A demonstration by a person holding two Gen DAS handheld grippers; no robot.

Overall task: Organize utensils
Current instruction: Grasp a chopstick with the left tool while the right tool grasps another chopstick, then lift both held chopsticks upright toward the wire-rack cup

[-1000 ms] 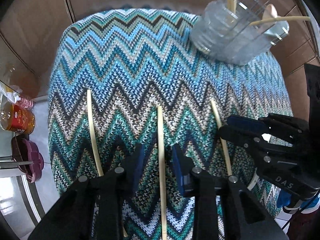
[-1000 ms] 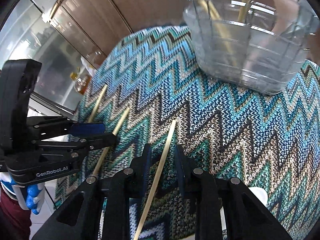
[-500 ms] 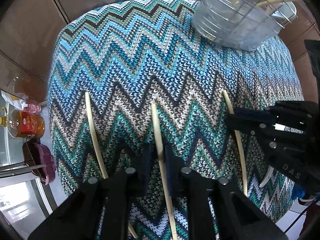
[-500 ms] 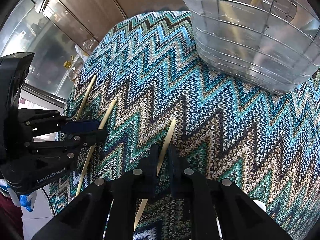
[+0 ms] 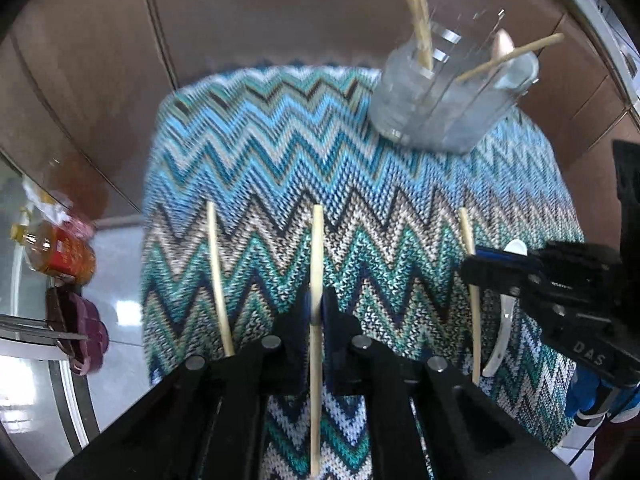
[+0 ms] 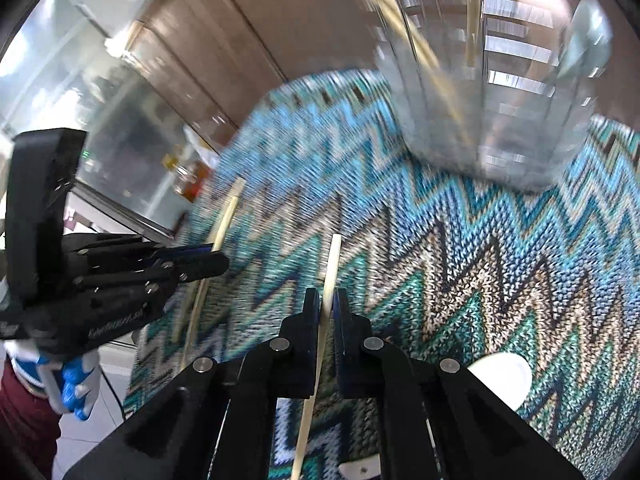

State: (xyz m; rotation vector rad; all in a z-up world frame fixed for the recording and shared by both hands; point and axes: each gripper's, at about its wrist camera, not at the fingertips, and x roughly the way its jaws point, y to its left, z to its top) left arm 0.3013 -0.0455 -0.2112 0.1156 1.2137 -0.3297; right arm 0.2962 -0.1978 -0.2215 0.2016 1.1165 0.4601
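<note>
Three pale chopsticks show over a zigzag knit cloth point(image 5: 280, 152). My left gripper point(image 5: 316, 304) is shut on the middle chopstick point(image 5: 317, 248). My right gripper point(image 6: 329, 300) is shut on the right chopstick point(image 6: 331, 268), which also shows in the left wrist view point(image 5: 466, 232). The third chopstick point(image 5: 216, 276) lies on the cloth at the left. A clear utensil holder point(image 5: 444, 100) stands at the far right with chopsticks in it; it also shows in the right wrist view point(image 6: 488, 92).
A white spoon point(image 5: 504, 320) lies on the cloth beside the right gripper; its bowl shows in the right wrist view point(image 6: 502, 376). Brown cabinets point(image 5: 280, 12) stand behind. An oil bottle point(image 5: 56, 252) and purple slippers point(image 5: 80, 328) sit on the floor at the left.
Both grippers closed from open onto their chopsticks. Both views have since tilted, with motion blur in the right wrist view, and the holder looks closer.
</note>
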